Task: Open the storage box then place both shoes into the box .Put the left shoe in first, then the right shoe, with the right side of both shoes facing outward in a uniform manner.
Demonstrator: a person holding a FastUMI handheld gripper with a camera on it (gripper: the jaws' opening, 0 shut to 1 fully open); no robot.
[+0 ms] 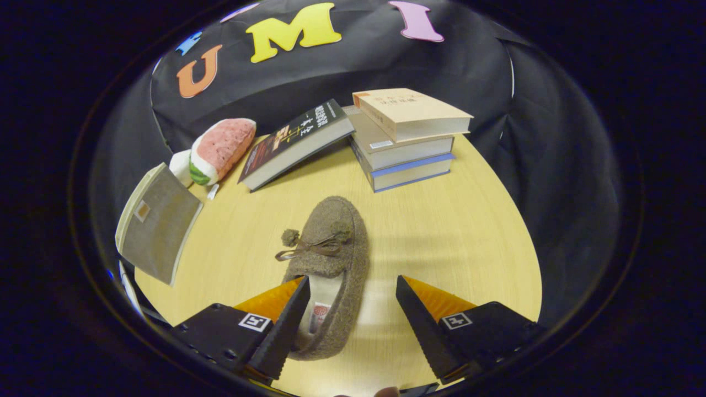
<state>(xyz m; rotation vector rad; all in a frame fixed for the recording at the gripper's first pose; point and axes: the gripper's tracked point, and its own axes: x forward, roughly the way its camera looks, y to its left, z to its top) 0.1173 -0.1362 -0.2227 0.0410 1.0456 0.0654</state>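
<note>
The gripper (350,292) hangs over a pale wooden surface (469,231) with its jaws spread wide, clamping nothing. The heel end of a grey-brown felt slipper (331,259) with a thin brown ribbon bow and 2 small pompoms lies between the jaws, closer to the left finger (281,331), whose inner edge overlaps the slipper's pale lining; whether it touches the lining cannot be told. The right finger (424,331) stands clear of the slipper, with bare wood between them. The slipper lies sole down, its toe pointing away from the gripper toward the back of the surface, its opening showing a light insole with a small red mark.

Beyond the toe, a stack of 3 books (405,138) sits near the black cloth wall, the top one tan, the bottom one with a blue edge. A dark-covered book (298,143) leans against that stack, its far edge raised. To its left lies a plush watermelon slice (220,149), pink with a green rind. Nearer the gripper on the left, a grey-covered book (160,220) stands tilted at the surface's edge.
</note>
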